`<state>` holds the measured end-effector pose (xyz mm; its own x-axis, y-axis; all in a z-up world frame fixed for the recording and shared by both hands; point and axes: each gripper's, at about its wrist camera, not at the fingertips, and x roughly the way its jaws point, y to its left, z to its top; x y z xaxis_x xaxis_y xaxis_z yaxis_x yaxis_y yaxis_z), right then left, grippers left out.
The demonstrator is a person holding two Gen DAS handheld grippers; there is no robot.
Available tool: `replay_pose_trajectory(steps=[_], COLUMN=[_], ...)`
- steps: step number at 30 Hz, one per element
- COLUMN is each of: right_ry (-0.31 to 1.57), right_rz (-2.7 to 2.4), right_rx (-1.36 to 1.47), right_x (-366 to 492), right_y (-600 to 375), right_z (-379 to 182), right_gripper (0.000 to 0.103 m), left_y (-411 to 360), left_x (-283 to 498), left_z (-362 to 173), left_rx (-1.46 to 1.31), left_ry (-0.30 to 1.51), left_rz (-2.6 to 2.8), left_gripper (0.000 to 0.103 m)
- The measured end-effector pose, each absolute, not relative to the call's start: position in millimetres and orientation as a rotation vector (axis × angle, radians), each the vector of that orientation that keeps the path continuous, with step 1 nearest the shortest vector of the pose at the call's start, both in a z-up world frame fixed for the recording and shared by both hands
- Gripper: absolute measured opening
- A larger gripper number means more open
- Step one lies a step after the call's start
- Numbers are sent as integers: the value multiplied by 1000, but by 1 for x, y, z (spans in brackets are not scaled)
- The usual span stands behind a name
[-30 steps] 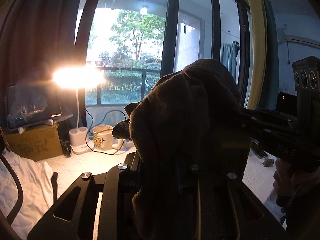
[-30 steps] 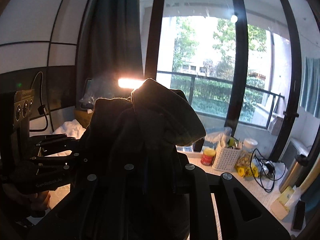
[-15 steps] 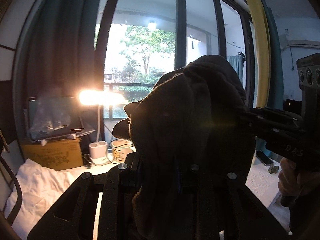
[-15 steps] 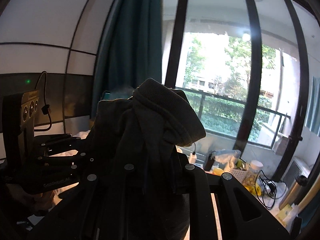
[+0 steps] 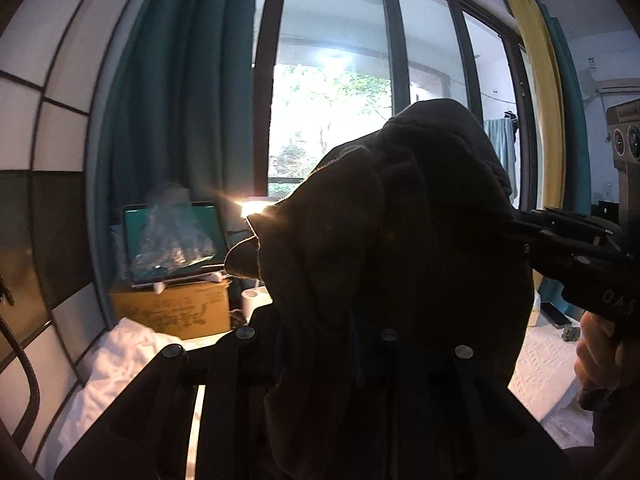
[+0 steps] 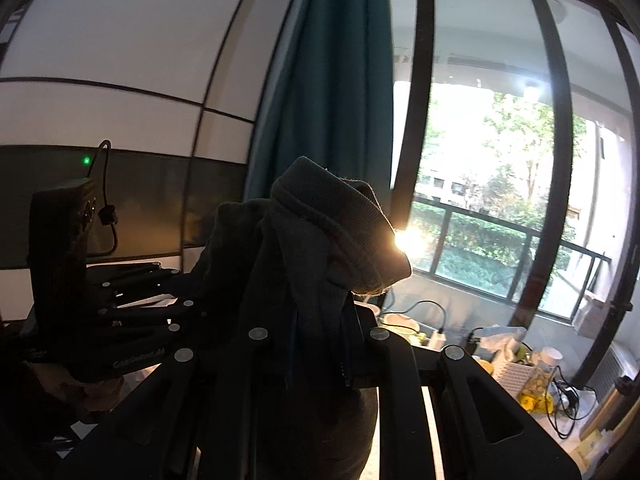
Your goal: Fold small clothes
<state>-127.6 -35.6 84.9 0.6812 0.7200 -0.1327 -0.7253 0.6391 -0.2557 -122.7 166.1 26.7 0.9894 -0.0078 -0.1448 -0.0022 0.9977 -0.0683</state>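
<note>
1. Two grippers, both clamped on one dark garment (image 5: 400, 248): left gripper (image 5: 352, 344) and right gripper (image 6: 320, 344) each pinch a bunched fold, side by side.
2. Garment: held aloft, draped over the fingers, hanging slack below, well clear of the white bedding (image 5: 120, 360).
3. Risk: thick bunching gives a shallow bite; a tug apart may pull a corner free.
4. Risk: cloth blocks both cameras, so laying it down flat is partly blind.
5. Risk: cluttered table (image 6: 532, 376) nearby; trailing fabric could snag its cables.
</note>
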Motion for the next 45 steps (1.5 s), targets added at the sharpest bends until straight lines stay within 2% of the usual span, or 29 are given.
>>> replay_pose_trajectory(steps=[14,45], right_ry=[77,399], right_rz=[830,809], right_rx=[-303,-272], right_x=[-108,66], right_y=[-12,51], right_z=[71,-12], right_gripper=[19,19], left_y=[187,220], left_x=[-105,25], left_z=[2,-75], left_rx=[-87,-93], left_ry=[200,525], left_rz=[23,30], left_gripper=[24,24])
